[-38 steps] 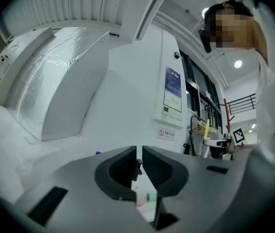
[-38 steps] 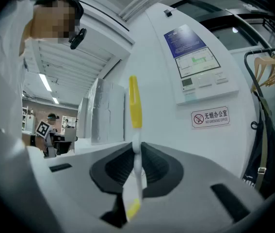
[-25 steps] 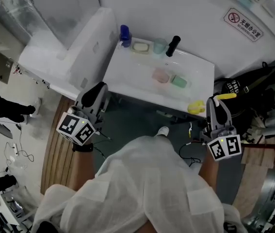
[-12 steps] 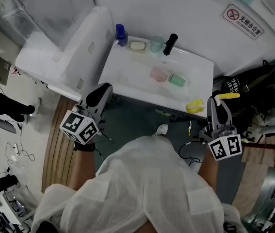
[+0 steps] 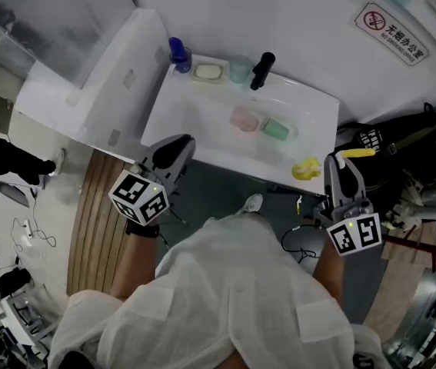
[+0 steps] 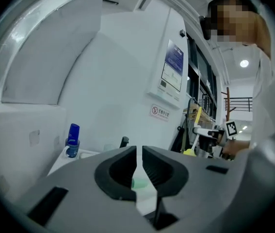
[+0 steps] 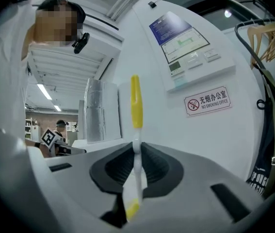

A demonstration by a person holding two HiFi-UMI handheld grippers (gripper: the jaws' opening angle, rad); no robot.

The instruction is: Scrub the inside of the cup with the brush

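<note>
Left gripper (image 6: 139, 153) closed, right gripper (image 7: 136, 152) clamped.

Bare sink (image 5: 194, 125) front; cup (image 5: 239, 69), bottle (image 5: 177, 52) against wall (image 5: 294, 14)

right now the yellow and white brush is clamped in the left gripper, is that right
Not quite. The brush is clamped in the right gripper, not the left. The right gripper view shows its jaws closed on the brush's handle. The left gripper is shut with nothing between its jaws, as the left gripper view shows.
</note>
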